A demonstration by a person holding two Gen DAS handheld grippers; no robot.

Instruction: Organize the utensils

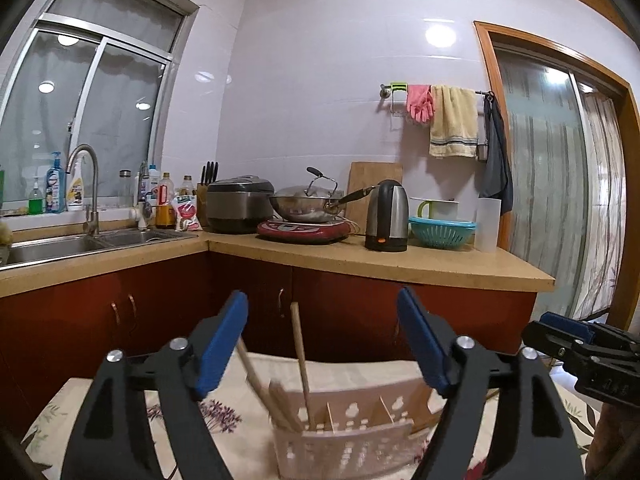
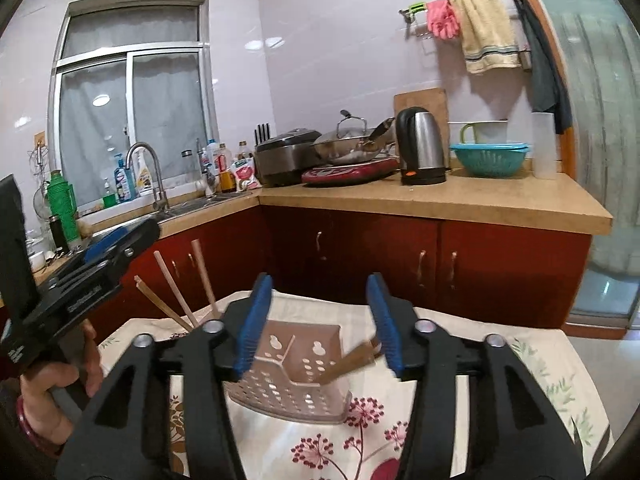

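The left gripper (image 1: 322, 344) has its blue-padded fingers (image 1: 222, 344) spread wide with nothing between them; the right gripper (image 2: 320, 320) is likewise wide open and empty. Below both sits the perforated pink utensil holder (image 2: 292, 384) on a floral-cloth tabletop (image 2: 520, 368), at 6 o'clock in each wrist view. From the left wrist view, wooden chopsticks (image 1: 300, 360) stand tilted in its left compartment, rising toward 12 o'clock. In the right wrist view, one brown utensil (image 2: 352, 360) leans out of the holder toward 2 o'clock, just beside the right finger. The left gripper shows there at 9 o'clock, held by a hand (image 2: 52, 392). Beyond, at 12 o'clock, a kettle (image 2: 422, 152) stands on the kitchen counter (image 2: 480, 200).
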